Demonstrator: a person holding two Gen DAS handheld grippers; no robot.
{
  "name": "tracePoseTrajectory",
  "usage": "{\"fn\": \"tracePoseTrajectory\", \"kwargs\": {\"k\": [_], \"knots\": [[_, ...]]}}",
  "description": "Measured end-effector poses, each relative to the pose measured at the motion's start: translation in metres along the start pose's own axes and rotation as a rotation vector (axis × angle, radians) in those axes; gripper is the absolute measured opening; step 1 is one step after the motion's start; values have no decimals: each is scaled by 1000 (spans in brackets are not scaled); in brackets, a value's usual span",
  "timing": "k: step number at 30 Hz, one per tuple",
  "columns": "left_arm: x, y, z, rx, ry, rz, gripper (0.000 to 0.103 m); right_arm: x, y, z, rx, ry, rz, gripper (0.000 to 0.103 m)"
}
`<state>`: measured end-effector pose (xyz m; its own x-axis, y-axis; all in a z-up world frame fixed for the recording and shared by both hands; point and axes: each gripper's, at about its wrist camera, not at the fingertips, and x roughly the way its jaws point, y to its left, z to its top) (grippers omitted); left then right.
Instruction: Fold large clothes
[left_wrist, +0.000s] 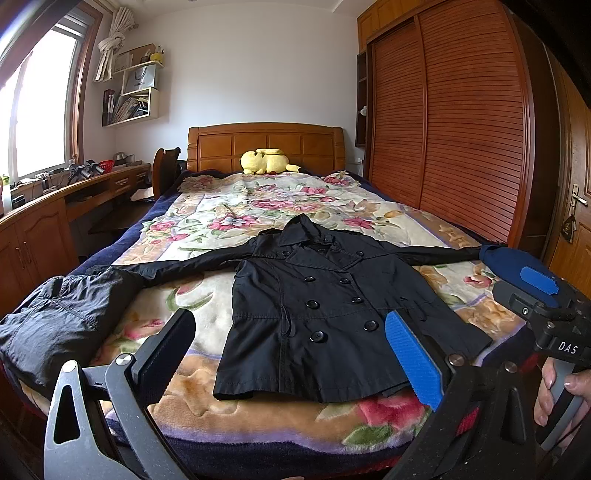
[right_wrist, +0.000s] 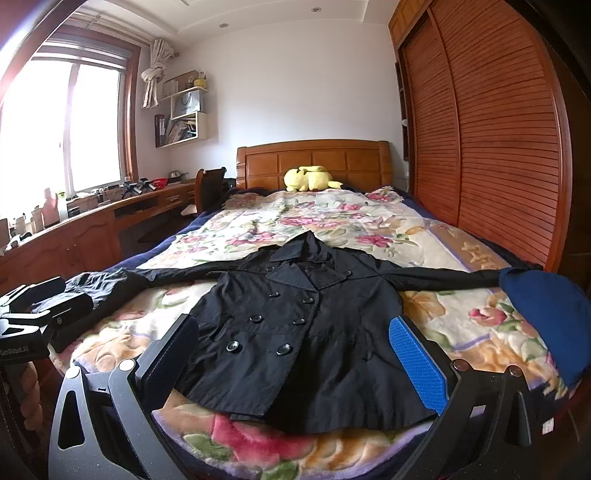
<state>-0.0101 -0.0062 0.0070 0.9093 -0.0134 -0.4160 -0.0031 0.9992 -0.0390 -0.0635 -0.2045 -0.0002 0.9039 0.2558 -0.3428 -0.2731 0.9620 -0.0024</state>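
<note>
Looking from the foot of the bed toward the headboard in both views, low and close over the near edge of the floral blanket. Left wrist view set slightly left, catching the right gripper at its right edge. Right wrist view set slightly right, catching the left gripper at its left edge. Shared by both: the black coat spread flat just ahead, the yellow plush far off, the window at left, the wardrobe at right.
</note>
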Motion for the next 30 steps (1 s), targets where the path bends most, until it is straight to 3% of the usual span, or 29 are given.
{"fn": "tracePoseTrajectory", "kwargs": {"k": [16, 30], "knots": [[12, 2, -9, 1, 17, 11, 103, 9, -3, -2, 5, 22, 13, 103], [87, 35, -27, -17, 87, 91, 103, 97, -16, -3, -30, 112, 65, 103]]}}
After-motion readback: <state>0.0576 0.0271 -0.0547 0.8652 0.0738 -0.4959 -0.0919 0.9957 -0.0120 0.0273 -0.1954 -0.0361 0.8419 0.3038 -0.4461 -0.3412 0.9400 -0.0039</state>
